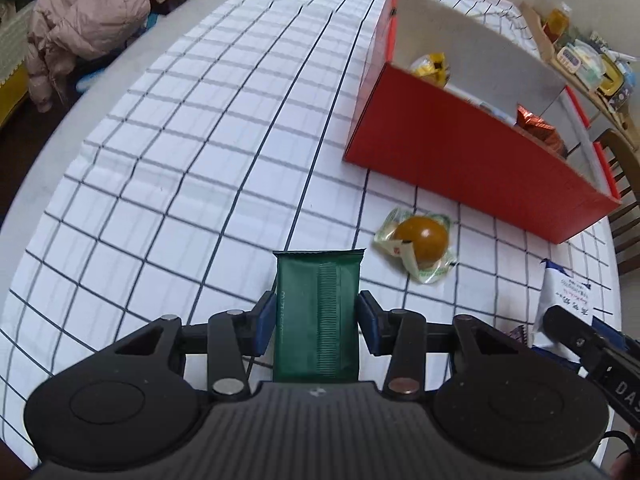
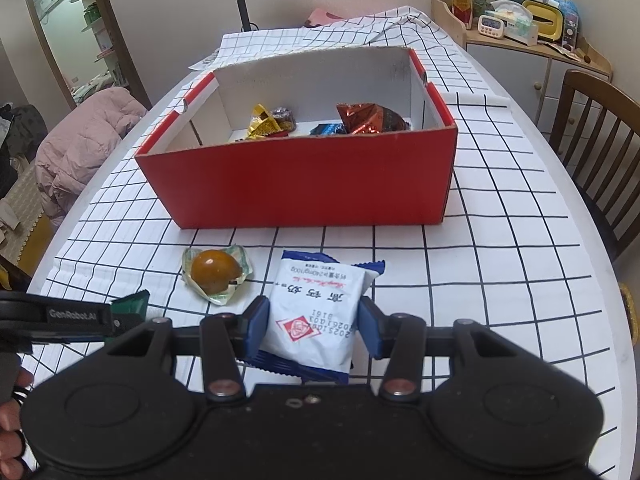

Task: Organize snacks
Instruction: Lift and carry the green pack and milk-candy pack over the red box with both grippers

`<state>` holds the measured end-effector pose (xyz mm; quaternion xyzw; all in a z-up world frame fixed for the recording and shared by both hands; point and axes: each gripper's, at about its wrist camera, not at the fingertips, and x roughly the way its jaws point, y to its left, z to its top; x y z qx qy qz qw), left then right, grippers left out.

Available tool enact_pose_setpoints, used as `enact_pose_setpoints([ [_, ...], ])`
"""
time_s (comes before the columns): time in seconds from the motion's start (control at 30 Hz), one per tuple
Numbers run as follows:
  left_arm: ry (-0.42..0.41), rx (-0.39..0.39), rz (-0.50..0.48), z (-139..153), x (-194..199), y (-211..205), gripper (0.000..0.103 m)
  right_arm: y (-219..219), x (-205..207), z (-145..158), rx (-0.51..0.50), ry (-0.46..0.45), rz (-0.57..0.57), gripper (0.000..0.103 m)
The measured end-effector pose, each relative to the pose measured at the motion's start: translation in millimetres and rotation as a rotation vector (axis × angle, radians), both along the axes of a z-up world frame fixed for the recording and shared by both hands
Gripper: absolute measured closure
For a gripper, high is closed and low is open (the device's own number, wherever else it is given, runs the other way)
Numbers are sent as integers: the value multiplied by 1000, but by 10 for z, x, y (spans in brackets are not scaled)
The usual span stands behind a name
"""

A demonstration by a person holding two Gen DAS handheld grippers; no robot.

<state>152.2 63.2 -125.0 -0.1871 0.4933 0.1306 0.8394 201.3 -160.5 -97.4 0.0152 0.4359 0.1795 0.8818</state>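
Gripping a green foil packet lengthwise between its blue pads, the left gripper holds it above the checked tablecloth, pads pressed on both long edges. Just to the right on the cloth lies a brown egg in a clear wrapper, in front of the red box, which holds gold, dark and copper-red wrapped snacks. Further right, the right gripper is clamped on a white and blue milk-tablet bag, near the box's front wall.
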Motion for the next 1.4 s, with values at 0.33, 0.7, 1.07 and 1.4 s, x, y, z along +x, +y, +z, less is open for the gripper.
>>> enact_pose_setpoints([
  [0.33, -106, 6, -49, 451, 53, -89, 60, -15, 28, 258, 4, -74, 32, 56],
  [0.7, -225, 48, -137, 983, 386, -264, 60, 2, 358, 670, 2, -192, 53, 56],
  [1.07, -277, 88, -222, 1219, 878, -433, 60, 90, 762, 846, -24, -245, 89, 56],
  [1.4, -223, 123, -235, 1088, 1410, -413, 60, 257, 1195, 722, -79, -233, 121, 56],
])
